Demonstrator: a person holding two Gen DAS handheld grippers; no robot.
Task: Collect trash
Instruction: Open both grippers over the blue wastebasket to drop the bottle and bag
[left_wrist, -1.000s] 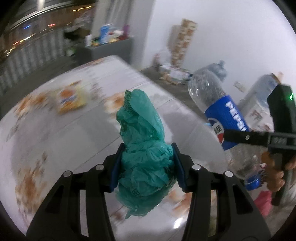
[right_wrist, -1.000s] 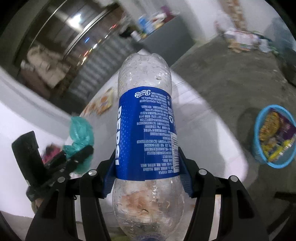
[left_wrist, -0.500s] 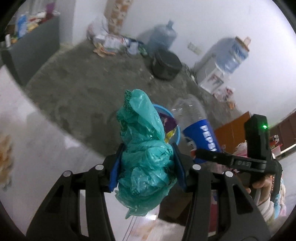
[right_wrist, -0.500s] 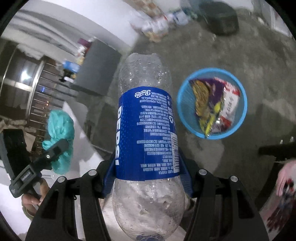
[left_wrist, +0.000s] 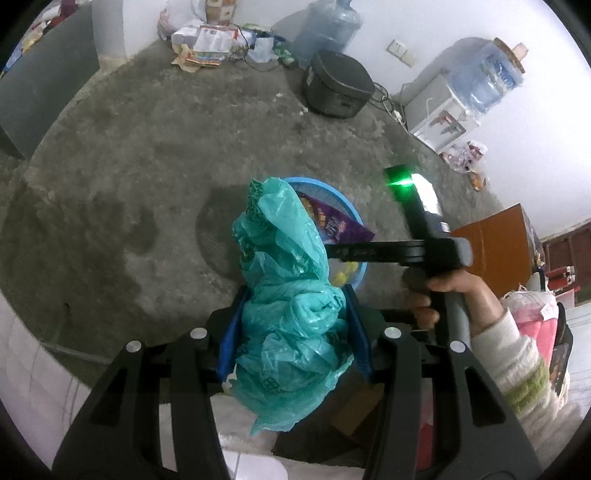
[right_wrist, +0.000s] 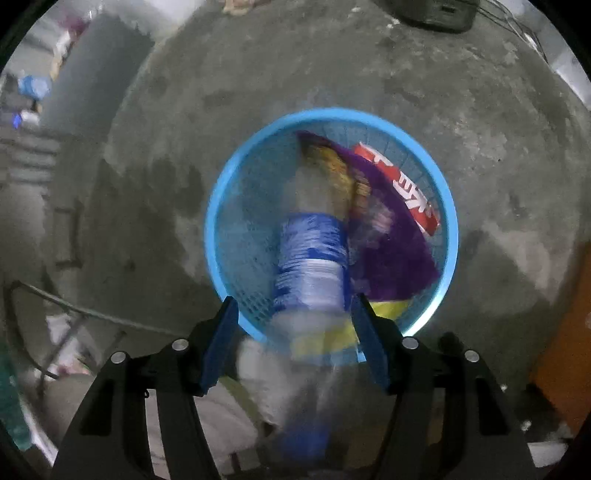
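Trash first: your left tool (left_wrist: 293, 339) is clamped on a crumpled teal plastic bag (left_wrist: 288, 317), blue pads pressing it from both sides, the bag bulging above and below them. Your right tool (right_wrist: 295, 339) has just been opening; its pads stand apart, the left one clear of the blurred Pepsi bottle (right_wrist: 310, 258) between them, the right one too blurred to judge. The bottle's far end points into the blue basket (right_wrist: 221, 206) on the concrete floor (left_wrist: 147, 155).

Basket already holds a purple wrapper (right_wrist: 391, 240) and a red packet (right_wrist: 399, 184).

Left view only: your right hand (left_wrist: 454, 295) on its handle, cream sleeve, a dark round cooker (left_wrist: 336, 85), a water dispenser (left_wrist: 443, 114). The teal bag hides much of the basket there; the right view looks straight down into it.
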